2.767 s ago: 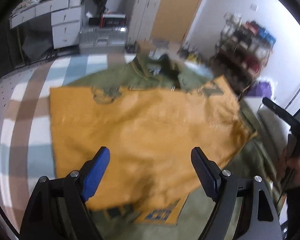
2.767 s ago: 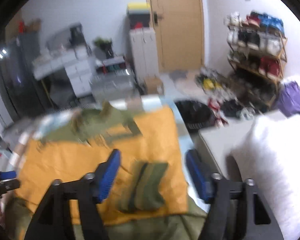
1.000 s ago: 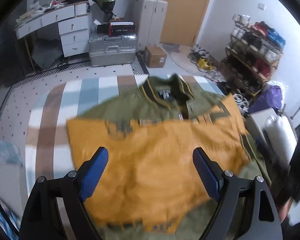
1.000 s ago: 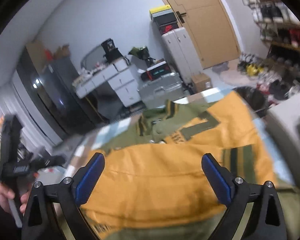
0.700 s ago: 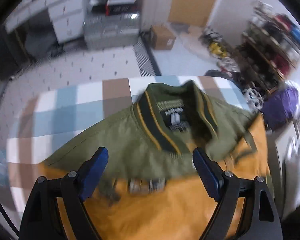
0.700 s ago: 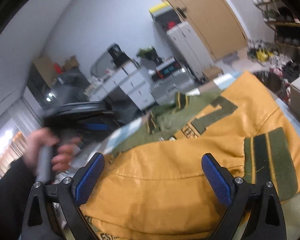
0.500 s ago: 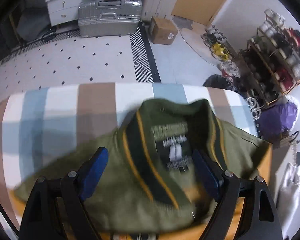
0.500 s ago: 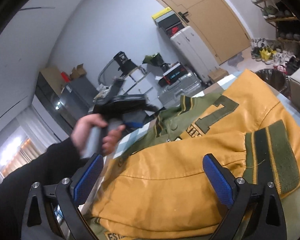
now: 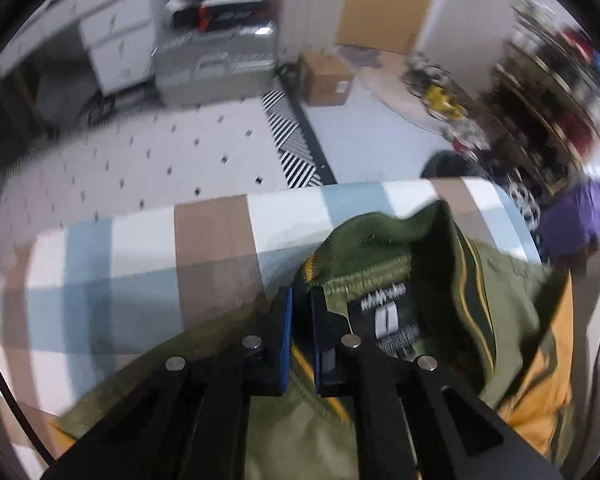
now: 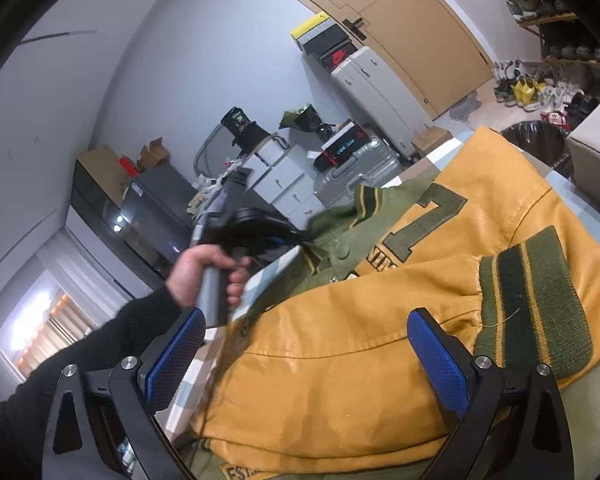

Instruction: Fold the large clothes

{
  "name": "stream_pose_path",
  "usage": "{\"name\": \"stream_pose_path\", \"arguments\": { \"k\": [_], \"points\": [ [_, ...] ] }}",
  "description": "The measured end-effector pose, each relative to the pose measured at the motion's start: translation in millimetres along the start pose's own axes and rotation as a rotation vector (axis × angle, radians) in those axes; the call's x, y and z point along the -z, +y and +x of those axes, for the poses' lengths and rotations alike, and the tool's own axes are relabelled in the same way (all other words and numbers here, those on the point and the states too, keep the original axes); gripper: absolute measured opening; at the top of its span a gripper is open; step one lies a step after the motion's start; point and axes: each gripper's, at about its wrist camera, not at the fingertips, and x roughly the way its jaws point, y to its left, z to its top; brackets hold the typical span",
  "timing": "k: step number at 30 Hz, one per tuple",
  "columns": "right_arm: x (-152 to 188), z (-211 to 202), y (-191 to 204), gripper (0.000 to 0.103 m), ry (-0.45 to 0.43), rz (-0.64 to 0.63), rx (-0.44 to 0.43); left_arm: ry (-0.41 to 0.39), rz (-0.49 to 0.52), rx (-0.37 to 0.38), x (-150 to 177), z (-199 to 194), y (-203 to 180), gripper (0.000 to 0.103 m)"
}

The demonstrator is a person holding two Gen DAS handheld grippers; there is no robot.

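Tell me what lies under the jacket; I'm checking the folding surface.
Under the green and mustard varsity jacket lies a checked cloth in blue, brown and white. Whatever lies beneath the jacket's middle is covered.

1 jacket, 2 grippers, 1 hand showing.

Counting now: 1 green-and-yellow jacket (image 10: 364,344) with 1 striped collar (image 9: 466,280) and 1 neck label (image 9: 388,316); 2 grippers, left gripper (image 9: 300,320) and right gripper (image 10: 306,360); 1 hand (image 10: 206,276); 1 silver suitcase (image 9: 216,68); 1 cardboard box (image 9: 326,78).
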Motion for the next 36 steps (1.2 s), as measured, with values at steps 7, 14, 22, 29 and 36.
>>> {"name": "stream_pose_path", "arguments": {
  "k": [7, 14, 22, 29, 36],
  "points": [
    [2.9, 0.3, 0.9, 0.103, -0.013, -0.037, 0.008, -0.032, 0.106, 0.019, 33.8, -32.7, -17.0, 0.0],
    [2.3, -3.4, -5.1, 0.103, -0.029, -0.014, -0.028, -0.046, 0.053, 0.104, 77.9, -34.1, -5.0, 0.0],
    [10.0, 7.3, 5.9, 0.103, -0.008, -0.085, 0.025, -0.083, -0.124, 0.116, -2.8, -7.4, 15.8, 0.077],
    [8.7, 7.0, -0.1, 0.103, -0.002, -0.065, 0.009, 0.096, -0.071, 0.028, -27.5, 72.9, 1.1, 0.084],
    [7.9, 7.4, 0.1, 0.103, 0.014, -0.057, -0.004, 0.032, -0.081, 0.02, -26.4, 71.5, 20.6, 0.009]
  ]
}}
